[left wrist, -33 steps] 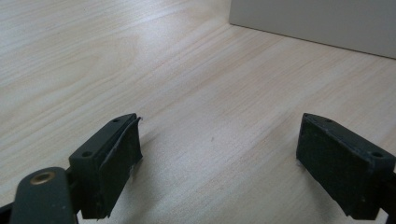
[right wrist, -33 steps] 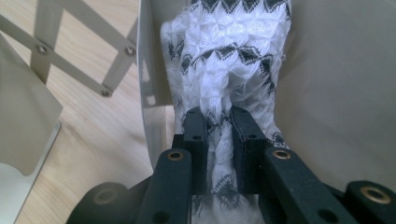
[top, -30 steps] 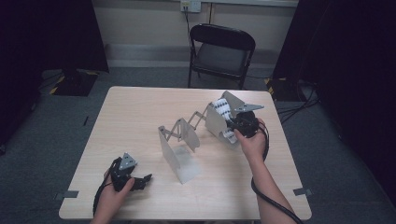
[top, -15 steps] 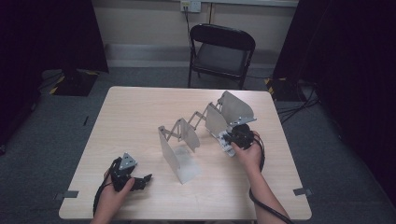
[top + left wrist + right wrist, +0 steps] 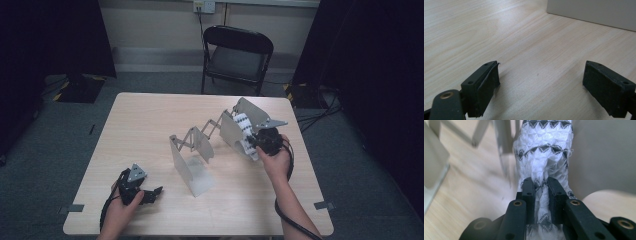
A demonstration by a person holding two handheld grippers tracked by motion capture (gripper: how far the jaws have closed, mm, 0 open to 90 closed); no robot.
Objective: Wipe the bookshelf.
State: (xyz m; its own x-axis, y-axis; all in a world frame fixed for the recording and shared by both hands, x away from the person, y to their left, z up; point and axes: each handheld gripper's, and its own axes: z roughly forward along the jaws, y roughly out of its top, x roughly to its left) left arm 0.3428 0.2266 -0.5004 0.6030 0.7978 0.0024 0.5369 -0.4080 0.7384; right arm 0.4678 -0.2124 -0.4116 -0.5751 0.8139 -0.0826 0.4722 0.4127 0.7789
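1. Since the earlier frames, the right hand (image 5: 276, 161) has drawn its gripper back toward the near edge of the table, away from the far right corner, and the sock has come with it. The left hand (image 5: 120, 212) has not moved.
2. Light wooden table (image 5: 150, 125): it fills the middle of the high view, with a black folding chair (image 5: 235, 60) beyond its far edge.
3. Grey metal rack (image 5: 200, 145): a folding frame of flat panels joined by scissor links, standing upright and running from the table's centre toward the far right.
4. Sock (image 5: 244, 131): white with black zigzag bands, it is draped over the rack's right-hand panels, right of centre, its near end pulled toward the right hand. The right gripper view shows its bunched knit (image 5: 544, 157) running away from the jaws to the rack.
5. Right gripper (image 5: 260, 142): closed tight on the sock, the two black pads (image 5: 528, 195) pinching a fold of fabric between them.
6. Left gripper (image 5: 150, 194): near the near left corner, lying low on the table, its jaws spread wide with bare wood between them. In its own view a pale rack panel (image 5: 594, 11) stands just ahead.
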